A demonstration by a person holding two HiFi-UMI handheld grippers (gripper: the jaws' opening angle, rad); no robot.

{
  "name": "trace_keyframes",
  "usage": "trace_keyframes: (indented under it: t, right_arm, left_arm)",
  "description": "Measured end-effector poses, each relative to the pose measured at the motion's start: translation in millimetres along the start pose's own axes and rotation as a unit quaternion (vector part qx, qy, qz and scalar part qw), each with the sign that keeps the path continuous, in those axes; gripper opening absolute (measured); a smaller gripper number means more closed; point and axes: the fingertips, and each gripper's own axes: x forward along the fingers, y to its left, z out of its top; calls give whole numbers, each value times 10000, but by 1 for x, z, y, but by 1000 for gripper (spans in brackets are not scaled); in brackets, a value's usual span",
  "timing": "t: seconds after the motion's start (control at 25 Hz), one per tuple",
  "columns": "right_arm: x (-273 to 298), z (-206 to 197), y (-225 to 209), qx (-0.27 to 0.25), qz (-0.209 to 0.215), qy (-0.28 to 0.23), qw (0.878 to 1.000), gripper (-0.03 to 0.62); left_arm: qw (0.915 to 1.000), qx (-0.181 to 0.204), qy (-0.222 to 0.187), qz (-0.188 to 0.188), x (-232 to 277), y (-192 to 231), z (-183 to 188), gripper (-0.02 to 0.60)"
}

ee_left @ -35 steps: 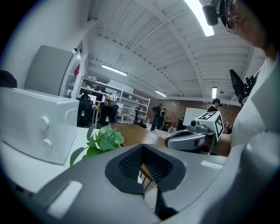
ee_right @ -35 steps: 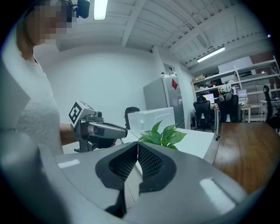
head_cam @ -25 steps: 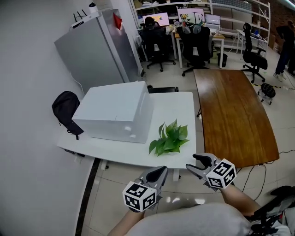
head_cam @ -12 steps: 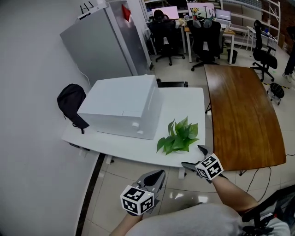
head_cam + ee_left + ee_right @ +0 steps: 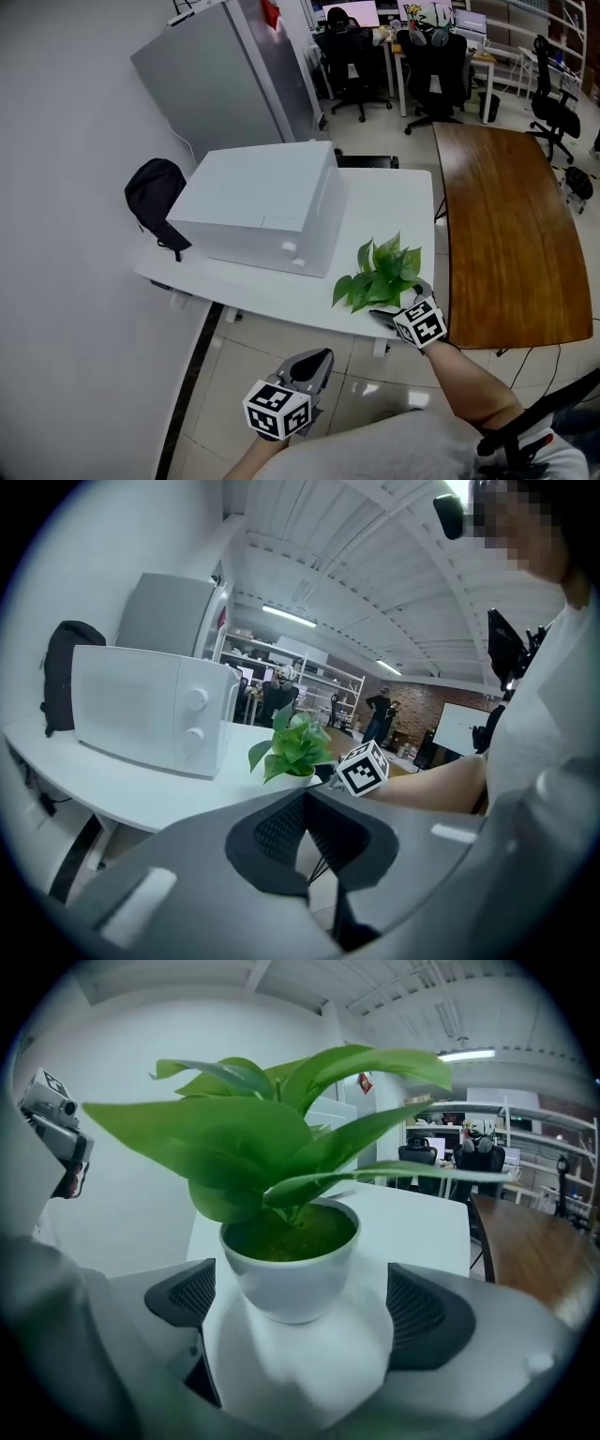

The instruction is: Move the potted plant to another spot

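Observation:
The potted plant (image 5: 380,274), green leaves in a small white pot (image 5: 292,1274), stands on the near right corner of the white table (image 5: 281,291). My right gripper (image 5: 401,300) reaches in from the table's edge. It is open and its jaws have just been opening. The pot sits between the pads (image 5: 192,1293) with a gap on each side. My left gripper (image 5: 322,356) hangs low over the tiled floor in front of the table, shut and empty. In the left gripper view the plant (image 5: 292,752) shows ahead beside the right gripper's marker cube (image 5: 364,769).
A white microwave (image 5: 267,206) fills the table's left half, close beside the plant. A brown wooden table (image 5: 506,234) adjoins on the right. A black backpack (image 5: 155,197) hangs at the table's far left, a grey fridge (image 5: 225,80) stands behind, and office chairs (image 5: 441,66) further back.
My right gripper has moved forward and down to the plant, and its jaws have spread around the pot. The left gripper has sunk a little and stayed shut.

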Motion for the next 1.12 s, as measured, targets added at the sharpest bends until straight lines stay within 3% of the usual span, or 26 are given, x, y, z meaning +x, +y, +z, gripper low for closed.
trace_keyframes:
  t: [0.36,0.68,1.12]
  right_arm:
    - [21,3,3,13,28,1,10000,546]
    - [22,4,1,-44,-58,-3,10000,462]
    - [16,5,-5,-162,-136,24,9998,463]
  left_arm:
    - [9996,-178,203,-61,6,5,-16,-3]
    - [9996,-186,229,-29,4,11,-15,-3]
    - [9997,-121,202,-118,9,7,-10,-3]
